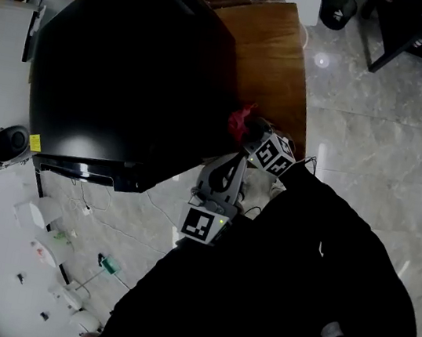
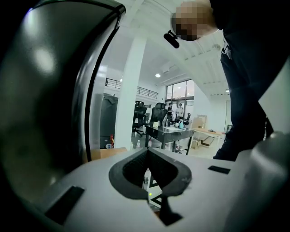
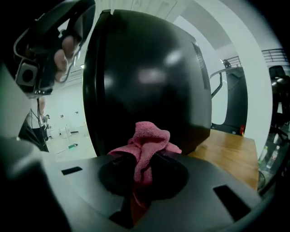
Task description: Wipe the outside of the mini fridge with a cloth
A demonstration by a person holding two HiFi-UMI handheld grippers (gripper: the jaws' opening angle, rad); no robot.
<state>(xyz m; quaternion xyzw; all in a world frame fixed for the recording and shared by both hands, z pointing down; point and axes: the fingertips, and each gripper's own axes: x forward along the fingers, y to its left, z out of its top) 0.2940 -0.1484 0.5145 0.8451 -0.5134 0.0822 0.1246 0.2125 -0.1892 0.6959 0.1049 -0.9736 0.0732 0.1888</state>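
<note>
The black mini fridge (image 1: 123, 70) stands on a wooden table (image 1: 271, 62) and fills the upper left of the head view. My right gripper (image 1: 242, 129) is shut on a pink cloth (image 1: 240, 119), bunched between its jaws right at the fridge's near right side. In the right gripper view the pink cloth (image 3: 146, 147) sticks up from the shut jaws just in front of the glossy fridge (image 3: 145, 77). My left gripper (image 1: 226, 176) hangs lower, beside the fridge's front corner, shut with nothing in it; its jaws (image 2: 146, 168) meet, with the fridge (image 2: 45, 86) close on the left.
A wooden table top (image 3: 231, 152) extends to the right of the fridge. A grey marble floor (image 1: 374, 142) lies to the right, with a black bin (image 1: 338, 5) and chair legs (image 1: 407, 36) far off. Cables and small items (image 1: 63, 251) litter the white floor at the lower left.
</note>
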